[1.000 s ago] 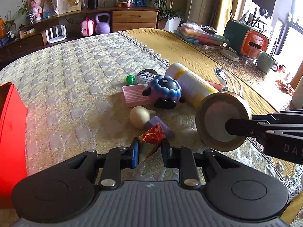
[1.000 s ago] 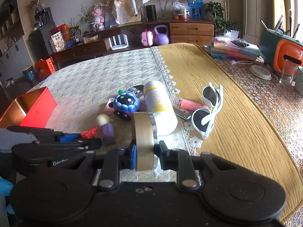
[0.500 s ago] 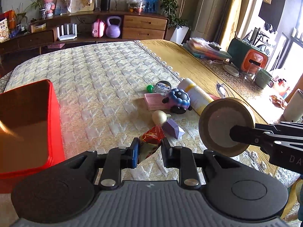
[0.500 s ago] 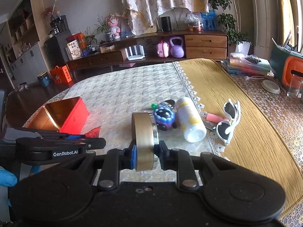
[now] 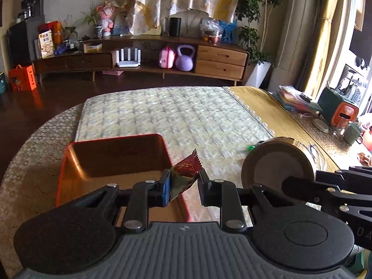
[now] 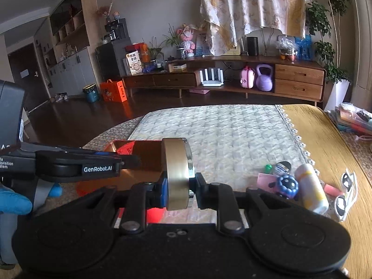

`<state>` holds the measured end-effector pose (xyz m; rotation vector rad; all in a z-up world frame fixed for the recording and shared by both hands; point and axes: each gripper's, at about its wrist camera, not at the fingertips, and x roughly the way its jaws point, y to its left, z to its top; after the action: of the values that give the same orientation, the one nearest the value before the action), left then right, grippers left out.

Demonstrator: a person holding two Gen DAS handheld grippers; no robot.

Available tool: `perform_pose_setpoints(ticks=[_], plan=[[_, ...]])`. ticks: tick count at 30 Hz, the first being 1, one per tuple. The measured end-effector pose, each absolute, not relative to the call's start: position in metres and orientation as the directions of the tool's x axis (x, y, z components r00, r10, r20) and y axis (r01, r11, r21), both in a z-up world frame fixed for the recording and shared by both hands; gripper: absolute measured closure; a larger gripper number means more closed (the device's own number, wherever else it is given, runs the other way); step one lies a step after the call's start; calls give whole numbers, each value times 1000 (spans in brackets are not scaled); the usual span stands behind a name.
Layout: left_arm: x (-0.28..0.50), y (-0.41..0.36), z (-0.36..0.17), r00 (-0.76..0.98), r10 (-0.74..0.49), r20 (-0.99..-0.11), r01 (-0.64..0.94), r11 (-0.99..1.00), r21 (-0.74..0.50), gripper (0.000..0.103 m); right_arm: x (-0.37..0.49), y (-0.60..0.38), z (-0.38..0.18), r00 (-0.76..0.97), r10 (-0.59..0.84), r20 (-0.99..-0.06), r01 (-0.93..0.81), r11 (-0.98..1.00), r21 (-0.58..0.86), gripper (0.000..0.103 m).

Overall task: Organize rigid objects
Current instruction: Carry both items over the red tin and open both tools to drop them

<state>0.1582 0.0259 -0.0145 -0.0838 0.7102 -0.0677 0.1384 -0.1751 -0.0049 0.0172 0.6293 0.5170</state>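
The left gripper [image 5: 183,183] is nearly closed and pinches a red foil candy wrapper [image 5: 186,172] between its blue pads, the crinkled tail sticking up above the jaws. Directly ahead of and below it sits the open red tin box [image 5: 111,162], empty as far as the view shows. The right gripper [image 6: 179,183] is clamped narrow on the flat faces of a gold round tin [image 6: 177,174] held on edge; the box lies just beyond and left of it.

Judged from this, both pieces are meant for the box. To do it well, bring each claw over the box floor, not the rim, lower before letting go, and release 1 at a time so the 2 tools do not knock together; the round tin would roll if dropped on edge, so tilt it flat first.

Right of the right gripper, on the quilted cloth [image 6: 232,134], lie the remaining pieces: a blue ladybird toy [image 6: 287,184], a white bottle [image 6: 311,186], a pink card [image 6: 265,179] and white sunglasses [image 6: 346,190], well clear of the path. Only the other tool crowds the box
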Motion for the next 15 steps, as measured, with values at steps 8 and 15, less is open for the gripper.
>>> perform_pose_setpoints(ticks=[8, 15], plan=[[195, 92, -23, 715, 8, -699, -82, 994, -72, 79, 173, -112, -15, 634, 492, -596, -488, 853, 185, 81], [230, 125, -55, 648, 55, -759, -124, 992, -34, 79, 196, -65, -43, 565, 491, -663, -513, 839, 184, 81]])
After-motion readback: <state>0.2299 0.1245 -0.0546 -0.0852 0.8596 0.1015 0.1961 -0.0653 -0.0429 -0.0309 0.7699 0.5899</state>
